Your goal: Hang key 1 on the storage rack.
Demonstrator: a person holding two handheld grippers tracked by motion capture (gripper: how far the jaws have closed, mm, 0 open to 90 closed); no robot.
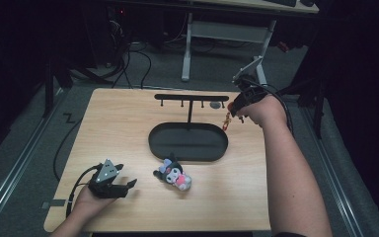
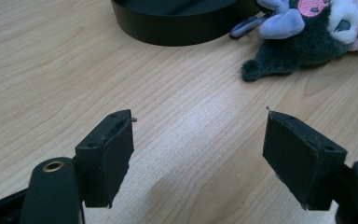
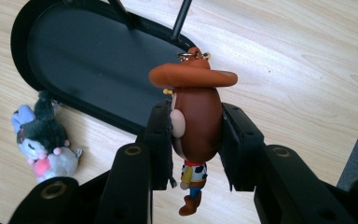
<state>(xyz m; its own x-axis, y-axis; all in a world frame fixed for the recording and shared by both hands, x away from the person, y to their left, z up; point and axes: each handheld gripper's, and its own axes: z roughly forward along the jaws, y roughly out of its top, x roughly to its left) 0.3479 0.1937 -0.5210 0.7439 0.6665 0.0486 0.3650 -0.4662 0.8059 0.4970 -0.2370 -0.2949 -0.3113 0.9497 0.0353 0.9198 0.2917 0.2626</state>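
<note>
Clamping the cowboy keychain (image 3: 195,135) by its hard, smooth head, my right gripper (image 3: 196,144) holds it above the table beside the hook stand (image 1: 191,98). It seems light, rigid and slippery. My left gripper (image 2: 198,154) rests open near the plush toy (image 2: 307,32).

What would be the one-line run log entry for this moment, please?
right gripper: shut on cowboy keychain, raised beside hook stand | left gripper: open, low over table | plush toy: lying by tray
</note>
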